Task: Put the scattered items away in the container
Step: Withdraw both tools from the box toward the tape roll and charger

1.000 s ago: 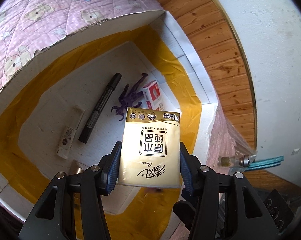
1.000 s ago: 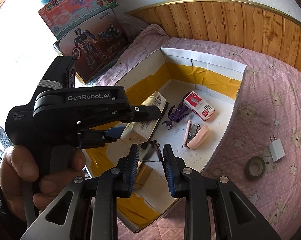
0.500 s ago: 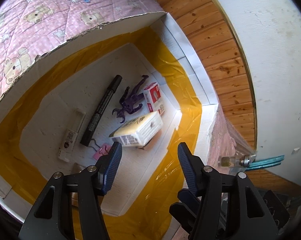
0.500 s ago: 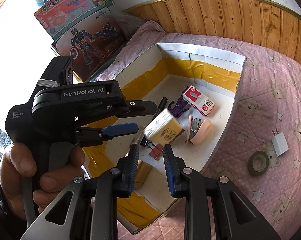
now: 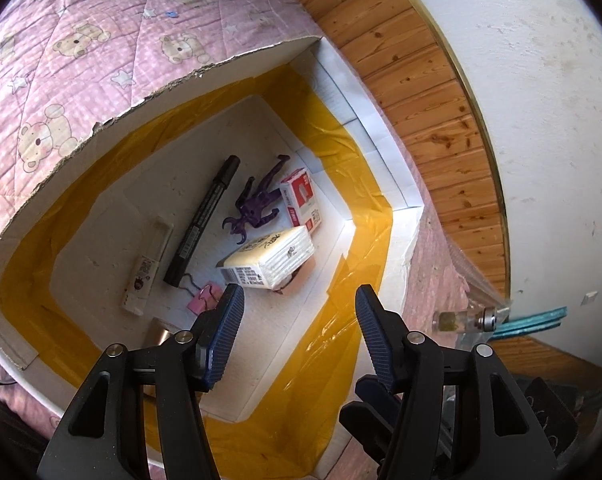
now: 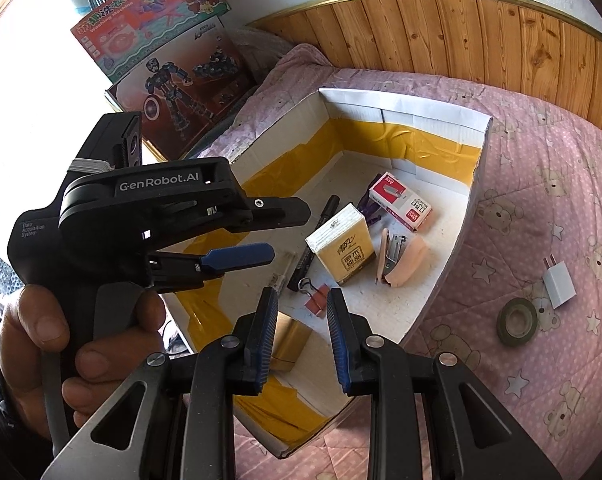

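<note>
The cardboard box [image 5: 61, 168] [image 6: 405, 100] with yellow tape inside sits on the pink bedspread. A yellow tissue pack [image 5: 269, 258] [image 6: 345, 248] lies inside it, resting on a pink stapler [image 6: 401, 260]. Also inside are a black marker [image 5: 205, 216], a purple figure [image 5: 257, 204], a red staple box [image 5: 301, 202] [image 6: 401, 206], a pink binder clip [image 5: 205, 298] [image 6: 317, 296] and a white tube [image 5: 145, 268]. My left gripper [image 5: 299, 316] [image 6: 241, 258] is open and empty above the box. My right gripper [image 6: 303, 316] is partly open and empty above the box's near side.
A white charger plug [image 6: 559, 280] and a roll of dark tape [image 6: 517, 322] lie on the bedspread right of the box. Toy boxes [image 6: 161, 64] lean at the back left. A wooden wall panel [image 6: 481, 36] runs behind the bed.
My left gripper opened and let go of the tissue pack, which dropped into the box onto the stapler. The left gripper has since risen slightly. The right gripper stayed near its place.
</note>
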`<move>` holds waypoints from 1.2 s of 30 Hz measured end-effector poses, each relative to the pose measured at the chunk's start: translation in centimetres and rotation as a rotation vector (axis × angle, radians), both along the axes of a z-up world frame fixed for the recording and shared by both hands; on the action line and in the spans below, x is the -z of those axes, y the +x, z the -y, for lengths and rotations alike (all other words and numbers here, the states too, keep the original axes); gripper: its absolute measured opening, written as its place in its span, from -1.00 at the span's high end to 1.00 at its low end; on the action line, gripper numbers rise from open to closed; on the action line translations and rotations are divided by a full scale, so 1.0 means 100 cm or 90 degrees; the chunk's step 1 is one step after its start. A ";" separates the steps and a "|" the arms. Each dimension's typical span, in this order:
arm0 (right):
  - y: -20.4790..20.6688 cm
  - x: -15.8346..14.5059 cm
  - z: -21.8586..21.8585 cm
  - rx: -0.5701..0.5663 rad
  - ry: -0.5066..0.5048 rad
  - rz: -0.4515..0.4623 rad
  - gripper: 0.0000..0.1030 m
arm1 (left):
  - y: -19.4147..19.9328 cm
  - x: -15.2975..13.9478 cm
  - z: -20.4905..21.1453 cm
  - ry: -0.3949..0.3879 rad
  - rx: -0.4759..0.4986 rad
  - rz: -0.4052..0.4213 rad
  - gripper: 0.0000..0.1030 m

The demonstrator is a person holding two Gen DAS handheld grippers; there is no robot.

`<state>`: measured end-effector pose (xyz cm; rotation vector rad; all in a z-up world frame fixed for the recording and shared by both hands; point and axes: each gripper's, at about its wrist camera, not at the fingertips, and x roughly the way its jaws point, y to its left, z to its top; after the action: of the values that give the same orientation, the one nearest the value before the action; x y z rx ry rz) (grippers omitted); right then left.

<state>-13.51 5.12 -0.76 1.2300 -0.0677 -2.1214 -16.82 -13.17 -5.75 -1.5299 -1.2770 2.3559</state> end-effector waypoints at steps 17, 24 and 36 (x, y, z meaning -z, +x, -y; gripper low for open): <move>0.024 -0.036 -0.034 0.015 -0.054 -0.035 0.46 | 0.040 -0.065 -0.046 -0.263 0.041 -0.106 -0.18; 0.030 -0.046 -0.064 0.029 -0.119 -0.030 0.40 | 0.056 -0.086 -0.076 -0.341 0.073 -0.150 -0.18; 0.024 -0.049 -0.149 0.121 -0.161 -0.031 0.37 | 0.075 -0.103 -0.148 -0.352 0.177 -0.230 -0.18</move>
<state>-11.09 19.98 4.15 1.0560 -0.4343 -2.2223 -9.37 1.64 4.57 -1.1838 -0.3263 2.7413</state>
